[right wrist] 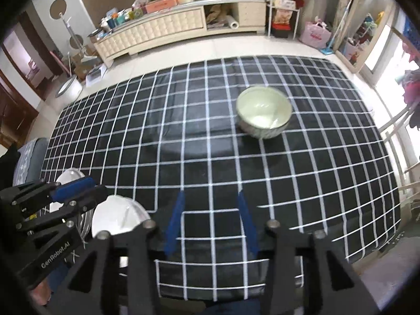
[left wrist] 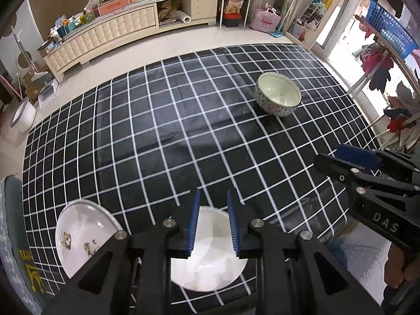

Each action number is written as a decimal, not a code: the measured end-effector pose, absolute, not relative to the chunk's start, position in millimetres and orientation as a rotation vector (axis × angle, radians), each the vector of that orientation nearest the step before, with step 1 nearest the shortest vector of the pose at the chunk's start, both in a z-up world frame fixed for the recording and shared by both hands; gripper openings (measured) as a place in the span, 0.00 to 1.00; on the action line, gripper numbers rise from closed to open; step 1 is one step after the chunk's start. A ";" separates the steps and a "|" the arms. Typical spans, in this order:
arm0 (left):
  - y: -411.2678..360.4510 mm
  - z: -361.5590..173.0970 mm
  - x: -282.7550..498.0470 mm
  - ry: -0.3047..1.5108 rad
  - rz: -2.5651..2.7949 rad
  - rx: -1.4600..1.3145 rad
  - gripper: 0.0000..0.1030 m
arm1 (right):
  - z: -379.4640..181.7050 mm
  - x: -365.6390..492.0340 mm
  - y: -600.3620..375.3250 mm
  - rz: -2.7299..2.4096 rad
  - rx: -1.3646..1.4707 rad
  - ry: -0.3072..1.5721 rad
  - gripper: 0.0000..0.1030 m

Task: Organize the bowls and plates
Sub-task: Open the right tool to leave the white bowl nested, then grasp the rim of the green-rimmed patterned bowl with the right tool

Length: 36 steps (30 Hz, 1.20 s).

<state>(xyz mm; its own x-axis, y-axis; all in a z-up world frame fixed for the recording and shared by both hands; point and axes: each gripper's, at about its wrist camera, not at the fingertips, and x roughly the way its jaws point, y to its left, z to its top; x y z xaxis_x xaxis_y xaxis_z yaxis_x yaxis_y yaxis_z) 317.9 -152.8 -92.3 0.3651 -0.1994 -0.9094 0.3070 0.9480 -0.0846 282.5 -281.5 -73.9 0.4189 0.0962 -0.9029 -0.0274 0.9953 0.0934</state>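
Note:
A patterned bowl [left wrist: 278,94] with a pale inside stands upright on the far right of the black checked table [left wrist: 168,131]; it also shows in the right wrist view [right wrist: 263,111]. A plain white plate [left wrist: 210,262] lies at the near edge under my left gripper [left wrist: 213,197], which is open and empty above it. A flower-painted plate [left wrist: 81,233] lies to its left. My right gripper [right wrist: 210,197] is open and empty over the near table, well short of the bowl. The white plate [right wrist: 118,218] and the left gripper [right wrist: 71,186] appear at its left.
A cushioned seat [left wrist: 13,236] stands at the table's near left corner. A long cream cabinet [left wrist: 110,29] with clutter runs along the far wall. Racks with clothes [left wrist: 380,60] stand past the table's right edge. A white bin [left wrist: 23,115] sits on the floor at left.

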 end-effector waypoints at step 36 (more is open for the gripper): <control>-281.6 -134.9 466.5 1.216 -0.375 0.131 0.51 | -107.0 390.4 -399.3 -0.046 0.080 1.182 0.82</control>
<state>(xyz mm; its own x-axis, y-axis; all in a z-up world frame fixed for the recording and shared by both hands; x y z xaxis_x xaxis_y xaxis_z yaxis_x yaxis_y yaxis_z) 466.5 -281.6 -134.9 0.2945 -0.2112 -0.9320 0.3504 0.9312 -0.1003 390.4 -399.3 -107.0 0.3789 0.0060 -0.9254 0.0778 0.9962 0.0383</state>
